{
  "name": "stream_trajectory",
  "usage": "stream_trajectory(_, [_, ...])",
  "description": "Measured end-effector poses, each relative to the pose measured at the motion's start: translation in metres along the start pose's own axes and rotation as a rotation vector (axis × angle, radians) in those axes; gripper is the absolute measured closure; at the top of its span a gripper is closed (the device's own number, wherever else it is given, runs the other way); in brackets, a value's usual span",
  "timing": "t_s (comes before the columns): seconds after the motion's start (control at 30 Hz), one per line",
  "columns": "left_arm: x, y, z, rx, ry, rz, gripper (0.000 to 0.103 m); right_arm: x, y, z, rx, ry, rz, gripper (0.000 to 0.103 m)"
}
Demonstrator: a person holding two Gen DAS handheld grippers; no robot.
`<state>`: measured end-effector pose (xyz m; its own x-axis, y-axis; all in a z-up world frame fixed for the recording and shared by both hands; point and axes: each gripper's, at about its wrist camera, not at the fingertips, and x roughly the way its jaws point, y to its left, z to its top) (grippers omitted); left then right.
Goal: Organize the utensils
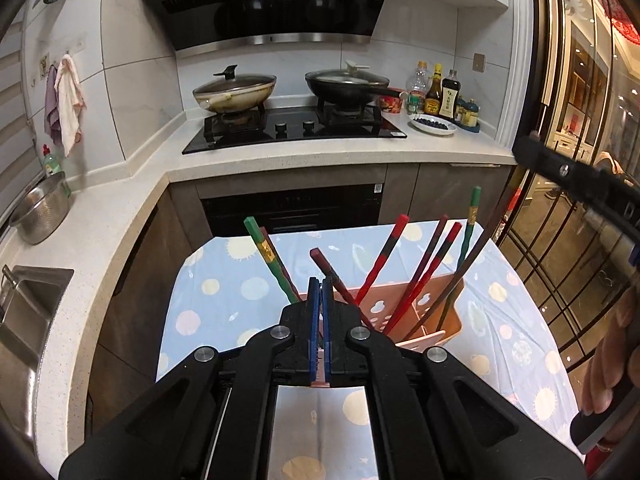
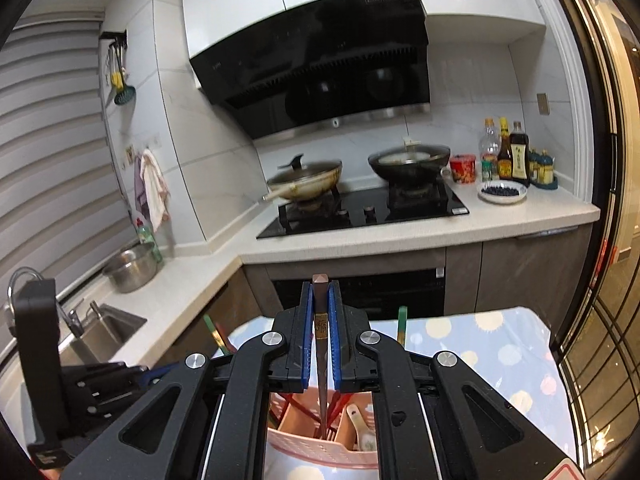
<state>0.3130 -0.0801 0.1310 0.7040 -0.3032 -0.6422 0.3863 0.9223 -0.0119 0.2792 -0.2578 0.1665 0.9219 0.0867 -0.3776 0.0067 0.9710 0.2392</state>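
A pink perforated utensil holder stands on a small table with a dotted blue cloth. Several red, green and dark chopsticks lean in it. My left gripper is shut on the holder's near rim, the pink edge showing between its blue pads. My right gripper is shut on a dark brown chopstick, held upright with its lower end down inside the holder. A white spoon lies in a neighbouring compartment. The chopstick also shows in the left wrist view, slanting up to the right gripper's body.
Behind the table runs an L-shaped counter with a gas hob, two lidded pans, sauce bottles and a plate of dark berries. A steel colander and sink are at the left. A glass partition stands at the right.
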Motion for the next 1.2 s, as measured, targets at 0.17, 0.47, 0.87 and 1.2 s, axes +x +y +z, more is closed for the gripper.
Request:
stream_trajectory(0.17, [0.011,0.004,-0.003,-0.010,0.019,-0.005,0.102,0.018,-0.001,-0.021,-0.005,0.055,-0.011,0.096])
stream_trajectory(0.47, [0.005,0.004,-0.002,-0.027,-0.034,0.054,0.050,0.014,0.005,-0.033,-0.036,0.047,-0.047,0.067])
stream_trajectory(0.87, [-0.006,-0.001,-0.017,-0.021,-0.025,0.098,0.048,-0.011,0.006,-0.059,-0.036,0.112,-0.079,0.058])
stream_trajectory(1.2, [-0.020,-0.012,-0.047,-0.014,-0.014,0.125,0.041,-0.037,0.006,-0.097,-0.027,0.190,-0.107,0.049])
